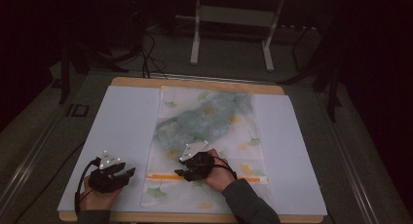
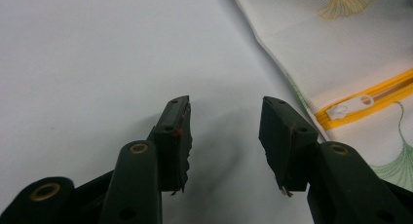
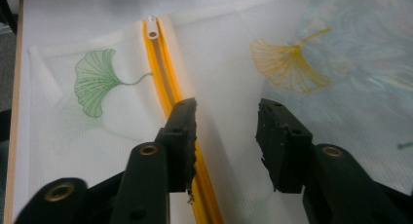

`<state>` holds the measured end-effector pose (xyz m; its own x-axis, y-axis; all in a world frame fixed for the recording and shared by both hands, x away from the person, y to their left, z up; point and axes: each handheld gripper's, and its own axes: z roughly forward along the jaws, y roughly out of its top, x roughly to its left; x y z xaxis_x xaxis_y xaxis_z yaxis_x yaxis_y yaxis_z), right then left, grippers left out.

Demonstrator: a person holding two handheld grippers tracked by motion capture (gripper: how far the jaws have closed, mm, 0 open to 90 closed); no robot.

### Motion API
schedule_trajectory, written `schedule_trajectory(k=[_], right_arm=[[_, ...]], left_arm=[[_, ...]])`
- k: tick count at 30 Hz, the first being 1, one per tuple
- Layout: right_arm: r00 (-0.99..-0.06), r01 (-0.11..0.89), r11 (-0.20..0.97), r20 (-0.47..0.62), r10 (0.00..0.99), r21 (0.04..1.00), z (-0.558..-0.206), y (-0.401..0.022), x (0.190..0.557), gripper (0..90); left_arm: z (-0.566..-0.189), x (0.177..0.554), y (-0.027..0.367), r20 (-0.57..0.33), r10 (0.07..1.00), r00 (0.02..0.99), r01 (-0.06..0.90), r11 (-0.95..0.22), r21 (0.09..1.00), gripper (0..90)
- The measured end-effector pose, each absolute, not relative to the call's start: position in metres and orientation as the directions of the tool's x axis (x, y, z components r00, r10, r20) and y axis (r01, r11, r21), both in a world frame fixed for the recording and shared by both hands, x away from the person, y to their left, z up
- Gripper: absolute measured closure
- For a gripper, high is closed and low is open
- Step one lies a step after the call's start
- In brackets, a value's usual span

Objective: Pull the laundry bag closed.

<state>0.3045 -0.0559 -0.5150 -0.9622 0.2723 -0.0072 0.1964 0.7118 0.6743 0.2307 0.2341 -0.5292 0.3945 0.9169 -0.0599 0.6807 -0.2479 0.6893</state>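
Both claws gape empty: right gripper [image 3: 226, 139] over my mesh laundry bag's [image 1: 209, 136] yellow zipper [image 3: 168, 95], left gripper [image 2: 225, 136] beside it. Limp, light, slippery mesh; I'd pinch the white zipper pull [image 2: 350, 106].

White sheet [image 1: 122, 121] bare at 9 and 3 o'clock, free passage; mesh bag [image 1: 209, 131] lies flat at centre; right gripper [image 1: 187, 171] sits over its 6 o'clock end.
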Motion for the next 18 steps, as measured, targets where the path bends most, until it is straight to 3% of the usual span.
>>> schedule_trajectory(k=[18], right_arm=[[-0.977, 0.16, 0.74, -0.004, 0.215, 0.653, -0.52, -0.029, 0.301, 67.5]], left_arm=[[-0.529, 0.231, 0.234, -0.054, 0.915, 0.399, 0.676, -0.254, 0.691, 54.9]])
